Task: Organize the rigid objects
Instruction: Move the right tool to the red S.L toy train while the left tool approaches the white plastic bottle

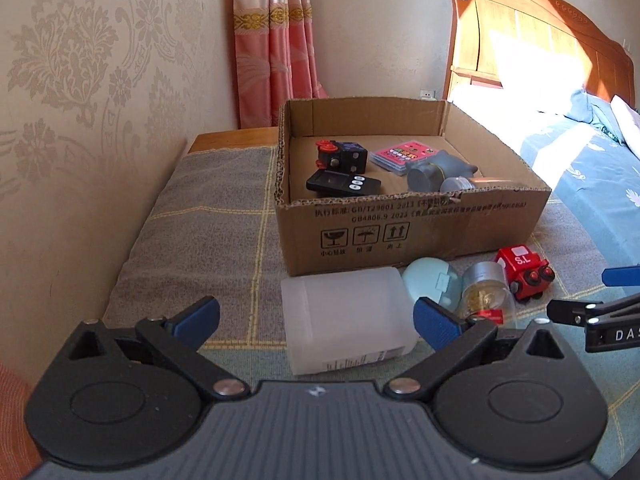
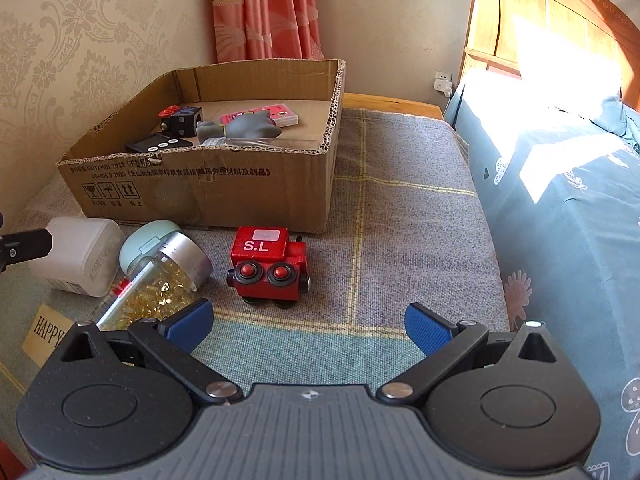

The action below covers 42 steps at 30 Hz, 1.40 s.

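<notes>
Left gripper [image 1: 316,322]: jaws spread wide and holding nothing; they frame the frosted white container [image 1: 346,318], which lies on its side between the blue pads but touches neither, as far as the view shows.
Right gripper [image 2: 309,326]: jaws equally wide and empty, hanging low over the blanket [image 2: 400,220] and lined up with the red toy train [image 2: 267,264] just ahead.
Cardboard box [image 2: 208,196]: open-topped, standing at the back of the blanket near the wall; it looks like the collecting place, since several things already lie in it.
In the box: a black remote [image 1: 344,183], a black dice-like block with red knobs [image 1: 342,155], a pink card pack [image 1: 400,156] and a grey figure [image 1: 436,170] lying on its side.
Still outside: the container, a mint round case [image 1: 430,282], a capsule jar with a silver cap [image 2: 160,284] tipped on its side, and the train, all clustered just before the box's front wall.
Crowding: the jar leans against the mint case and sits just beside the container, so these three leave little room for a pad between them.
Likely reason for the poses: each gripper is probably opened wide to clear its target's broad body, the left for the container, the right for the train.
Progress, judged: roughly half sorted.
Risk: the smooth container may slip under a shallow grip.
</notes>
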Tool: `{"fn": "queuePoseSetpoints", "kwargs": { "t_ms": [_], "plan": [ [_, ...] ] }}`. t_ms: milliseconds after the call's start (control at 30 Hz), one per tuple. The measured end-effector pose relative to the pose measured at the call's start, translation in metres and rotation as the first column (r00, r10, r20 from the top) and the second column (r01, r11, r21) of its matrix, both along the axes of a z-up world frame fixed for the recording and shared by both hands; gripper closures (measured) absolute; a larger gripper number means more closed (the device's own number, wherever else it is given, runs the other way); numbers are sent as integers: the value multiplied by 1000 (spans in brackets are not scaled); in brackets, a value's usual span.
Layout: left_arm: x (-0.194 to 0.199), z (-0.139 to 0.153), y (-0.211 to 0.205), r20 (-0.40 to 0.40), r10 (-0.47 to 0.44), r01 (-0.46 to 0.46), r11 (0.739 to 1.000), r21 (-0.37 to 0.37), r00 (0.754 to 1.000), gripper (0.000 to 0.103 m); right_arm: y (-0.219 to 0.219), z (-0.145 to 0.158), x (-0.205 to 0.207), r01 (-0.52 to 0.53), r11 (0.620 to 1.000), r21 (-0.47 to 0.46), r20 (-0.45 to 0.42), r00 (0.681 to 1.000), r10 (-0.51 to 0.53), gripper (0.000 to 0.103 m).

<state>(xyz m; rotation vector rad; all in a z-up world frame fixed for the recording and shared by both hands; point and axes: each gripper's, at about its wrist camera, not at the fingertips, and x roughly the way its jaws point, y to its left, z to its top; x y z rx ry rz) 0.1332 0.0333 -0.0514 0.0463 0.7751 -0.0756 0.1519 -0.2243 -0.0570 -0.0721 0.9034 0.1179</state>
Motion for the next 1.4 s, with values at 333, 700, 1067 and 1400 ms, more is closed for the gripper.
{"fn": "queuePoseSetpoints", "kwargs": {
  "t_ms": [333,700,1067,1400],
  "plan": [
    [-4,-28,-2,-79,-45,42,998,-40,996,1,5,-29,5,-13,1000,-25,-50,999,12,0],
    [7,-38,-11,-105,-79,73,995,-62,991,1,8,-37,28,-74,997,-22,38,997,74,0],
    [17,-51,-18,-124,-86,81,996,-48,989,1,-18,-34,29,-12,1000,-22,12,1000,13,0],
    [20,-53,-22,-103,-72,69,997,-29,992,1,-16,-32,33,-35,999,-32,-36,999,34,0]
  ]
}}
